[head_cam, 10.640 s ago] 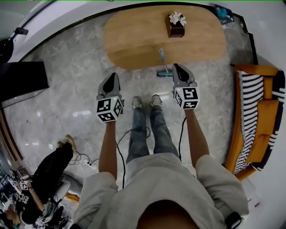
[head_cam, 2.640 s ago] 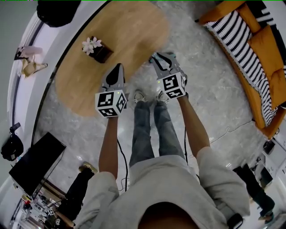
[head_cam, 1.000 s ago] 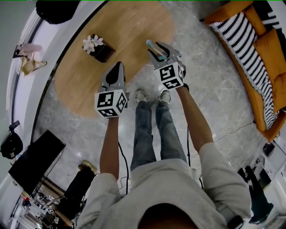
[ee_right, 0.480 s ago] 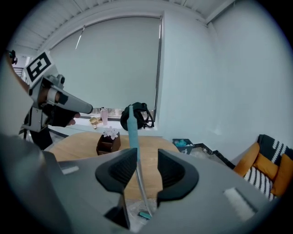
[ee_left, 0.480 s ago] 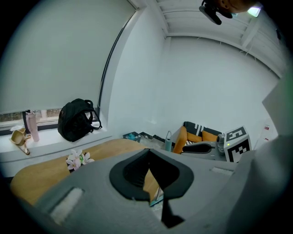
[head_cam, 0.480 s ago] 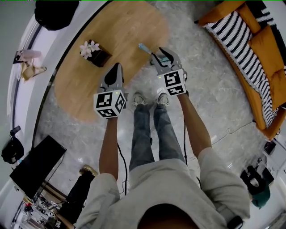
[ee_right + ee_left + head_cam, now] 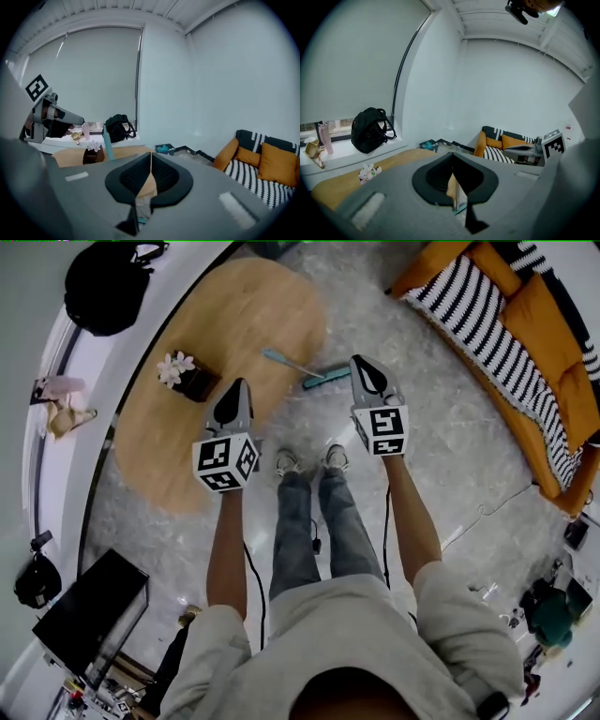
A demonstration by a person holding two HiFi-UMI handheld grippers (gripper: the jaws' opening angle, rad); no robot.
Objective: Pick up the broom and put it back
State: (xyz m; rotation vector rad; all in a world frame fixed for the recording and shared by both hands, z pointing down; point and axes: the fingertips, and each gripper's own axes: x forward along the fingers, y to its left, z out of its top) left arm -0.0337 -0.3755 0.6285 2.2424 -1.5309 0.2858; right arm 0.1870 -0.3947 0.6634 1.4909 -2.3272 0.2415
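Head view: the broom (image 7: 298,366) leans with its handle on the table (image 7: 187,437) edge and its head on the glossy floor (image 7: 441,437), just beside your right gripper (image 7: 361,364). That prop looks shaky: the head could skate on the stone and the broom would drop. A careless swing of that gripper could also clip it. Your left gripper (image 7: 236,386) hangs over the table, apart from the broom.

Left gripper view: your left gripper (image 7: 451,157) is clenched on nothing.

Right gripper view: your right gripper's (image 7: 151,157) jaws have just been closing and meet with nothing between them. The broom (image 7: 107,143) stands free off to the left, so nothing would catch it if it slid.
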